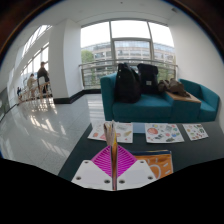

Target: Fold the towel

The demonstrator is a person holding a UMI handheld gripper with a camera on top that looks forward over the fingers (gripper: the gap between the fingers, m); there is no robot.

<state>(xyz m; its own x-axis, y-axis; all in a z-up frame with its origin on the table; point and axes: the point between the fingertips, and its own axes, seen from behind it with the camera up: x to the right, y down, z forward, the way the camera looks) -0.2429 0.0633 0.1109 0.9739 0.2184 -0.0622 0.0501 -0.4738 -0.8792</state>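
My gripper [112, 150] is shut. Its two magenta pads [103, 160] press together on a thin tan fold of the towel that stands up between them. More of the tan-orange towel [160, 160] lies just right of the fingers on the dark table [82, 152]. Most of the towel is hidden behind the fingers.
Several printed sheets [163, 132] lie on the table beyond the fingers. Behind them stands a teal sofa [150, 104] with black bags [128, 82] on it and a brown thing [180, 92] at its right end. People [40, 80] stand far off to the left by the windows.
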